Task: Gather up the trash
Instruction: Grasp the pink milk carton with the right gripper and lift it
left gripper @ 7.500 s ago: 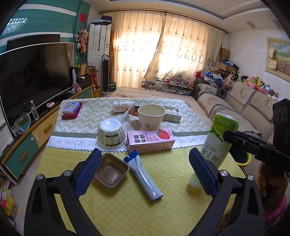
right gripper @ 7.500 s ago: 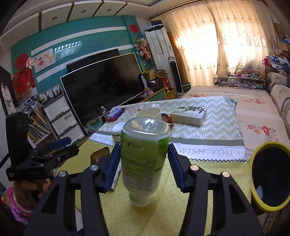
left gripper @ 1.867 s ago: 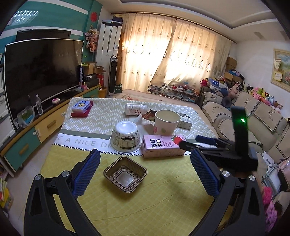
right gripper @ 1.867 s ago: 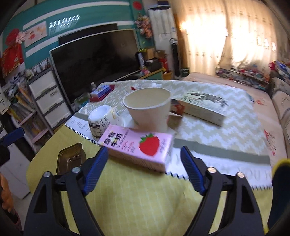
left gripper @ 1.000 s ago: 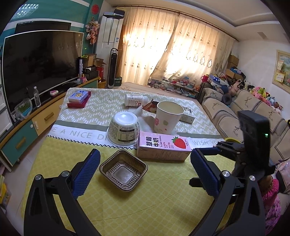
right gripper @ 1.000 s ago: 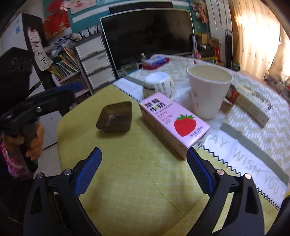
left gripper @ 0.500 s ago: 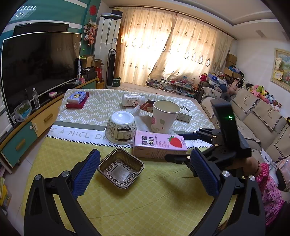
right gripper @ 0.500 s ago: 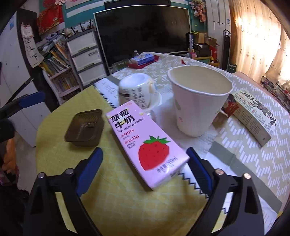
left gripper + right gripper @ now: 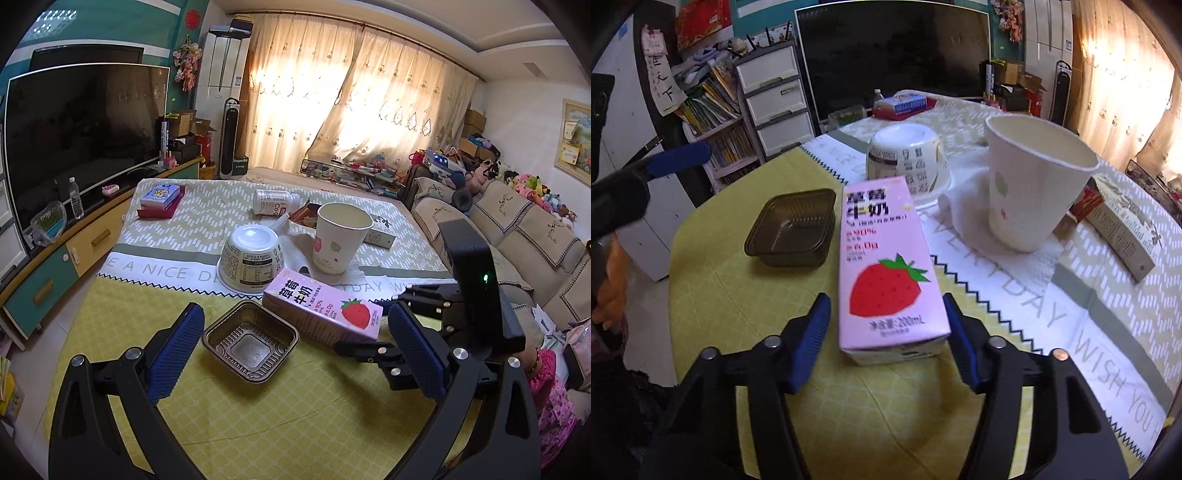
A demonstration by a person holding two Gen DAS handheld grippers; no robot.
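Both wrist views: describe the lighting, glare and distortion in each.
Left wrist view: backlit curtains blow out, fisheye bends the room edges, tabletop sharp. Right wrist view: dimmer, glare at the upper right, pink milk carton crisp between the closing right gripper, corners vignetted.

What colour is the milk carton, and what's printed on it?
Pink carton with a red strawberry and dark lettering; clearest in the right wrist view.

pink strawberry carton (image 9: 886, 266), yellow lattice tablecloth (image 9: 886, 413)

One milk carton (image 9: 321, 314), one paper cup (image 9: 341, 240), one upturned bowl (image 9: 251, 258), one foil tray (image 9: 251, 343).
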